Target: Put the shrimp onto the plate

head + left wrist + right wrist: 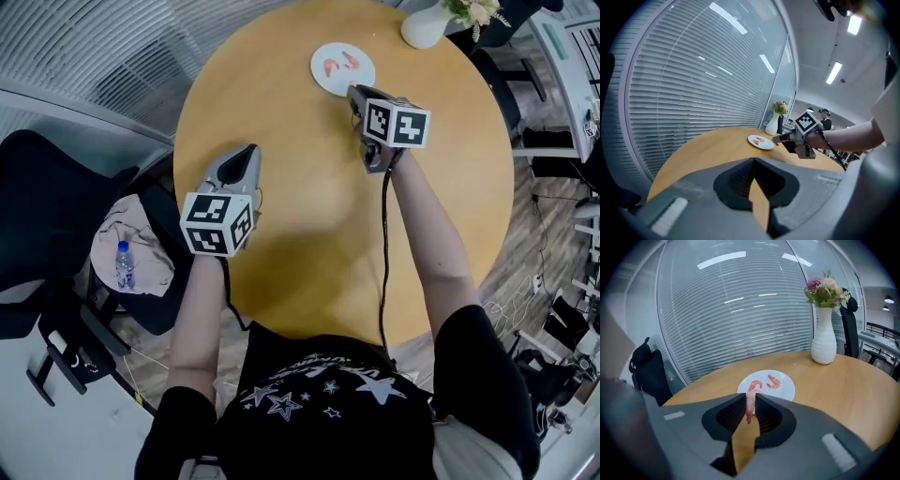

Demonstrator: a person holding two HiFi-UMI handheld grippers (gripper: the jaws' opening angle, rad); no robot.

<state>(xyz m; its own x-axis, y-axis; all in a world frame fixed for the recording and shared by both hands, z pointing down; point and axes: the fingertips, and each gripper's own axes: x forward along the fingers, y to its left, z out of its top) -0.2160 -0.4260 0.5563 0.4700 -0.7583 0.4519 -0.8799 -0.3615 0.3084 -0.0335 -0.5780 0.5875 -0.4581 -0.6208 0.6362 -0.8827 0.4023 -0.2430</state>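
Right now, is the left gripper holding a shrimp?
No, the left gripper has its jaws together with nothing between them; the right gripper has a shrimp pinched in its jaws.

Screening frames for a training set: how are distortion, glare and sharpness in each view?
Head view: even light, sharp, soft shadows on the table. Left gripper view: heavy fisheye bows the blinds; ceiling lights blow out top right. Right gripper view: fisheye too, lights mirrored in the glass; the shrimp in the right claw is crisp.

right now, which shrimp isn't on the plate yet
The shrimp held between the jaws of the right gripper; the other two lie on the plate.
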